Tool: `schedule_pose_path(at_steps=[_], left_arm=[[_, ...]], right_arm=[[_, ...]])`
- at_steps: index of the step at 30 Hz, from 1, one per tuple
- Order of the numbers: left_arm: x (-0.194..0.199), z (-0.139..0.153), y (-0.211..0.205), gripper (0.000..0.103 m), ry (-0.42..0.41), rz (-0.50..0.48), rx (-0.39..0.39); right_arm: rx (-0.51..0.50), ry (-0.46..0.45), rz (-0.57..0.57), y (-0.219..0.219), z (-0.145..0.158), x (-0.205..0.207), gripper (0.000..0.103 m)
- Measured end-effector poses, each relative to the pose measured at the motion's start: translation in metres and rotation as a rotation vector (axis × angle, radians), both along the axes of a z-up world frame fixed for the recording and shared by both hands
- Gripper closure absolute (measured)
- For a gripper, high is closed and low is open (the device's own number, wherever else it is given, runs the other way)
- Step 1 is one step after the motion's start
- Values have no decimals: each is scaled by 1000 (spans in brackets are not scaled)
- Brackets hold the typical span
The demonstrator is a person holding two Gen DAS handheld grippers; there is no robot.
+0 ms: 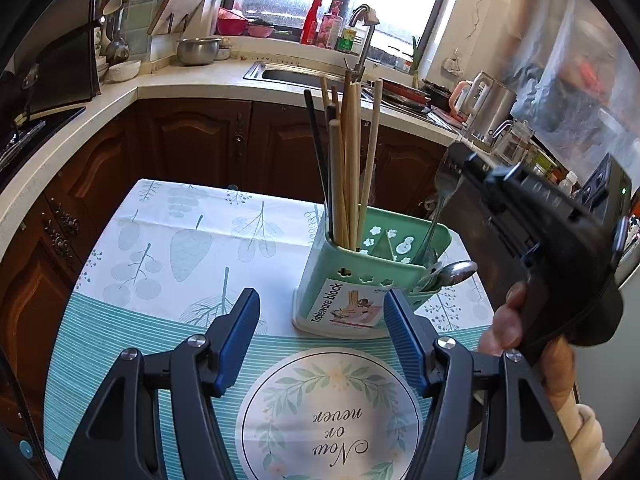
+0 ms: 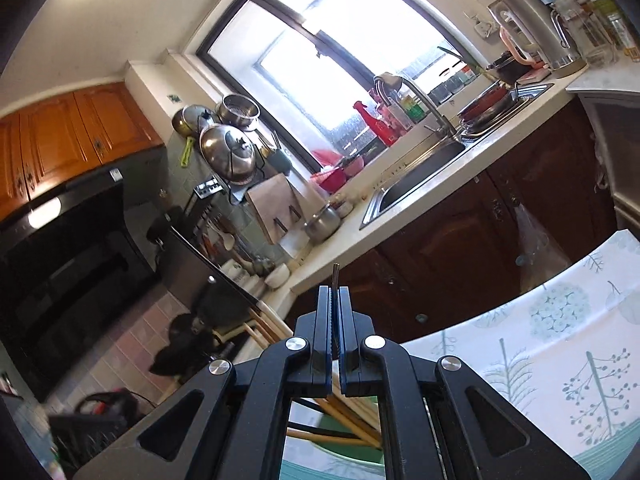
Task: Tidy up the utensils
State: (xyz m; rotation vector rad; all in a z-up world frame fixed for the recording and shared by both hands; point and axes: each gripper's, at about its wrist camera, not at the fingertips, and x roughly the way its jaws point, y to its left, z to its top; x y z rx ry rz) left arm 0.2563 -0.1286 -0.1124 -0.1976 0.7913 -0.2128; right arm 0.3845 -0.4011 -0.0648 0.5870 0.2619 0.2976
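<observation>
While the right gripper point(image 2: 333, 300) stands pinched tight on a thin metal fork handle point(image 2: 335, 276) poking up between its black pads, the fork's tines point(image 1: 443, 184) show in the left view, blurred, hanging just above the green plastic tableware holder point(image 1: 372, 276). That holder sits on the leaf-printed tablecloth point(image 1: 168, 248), close ahead of the left gripper point(image 1: 320, 332), whose blue-padded jaws gape roughly half open with nothing between them. Wooden and dark chopsticks point(image 1: 344, 160) stand upright in the holder's left compartment; a steel spoon point(image 1: 456, 272) leans out of the small side pocket on its right. Behind, a steel sink point(image 1: 288, 74) and tap are set into the pale counter under the bright window. A bare hand point(image 1: 516, 324) wraps the right gripper's black grip at the right edge, tool aimed nearly level, while the left gripper tips down toward the cloth.
</observation>
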Motion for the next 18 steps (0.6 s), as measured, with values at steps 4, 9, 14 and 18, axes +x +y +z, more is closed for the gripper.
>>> schedule_pose_path(at_steps=[4,9,14,18], left_arm=[[3,-8,1,40,11,0,-8],[-1,-13,1,40,20,1,-10],[-7,-18,-2,40,41,-6,-5],[-16,-18,-5,33,57,-16,3]], right_arm=[[8,10,12,-1,-33,10,101],[-55,50,-1,6,-62,-3,100],[-214,132,-11,18,-85,-21,94],[-289,156,-27,24,-93,-45,78]])
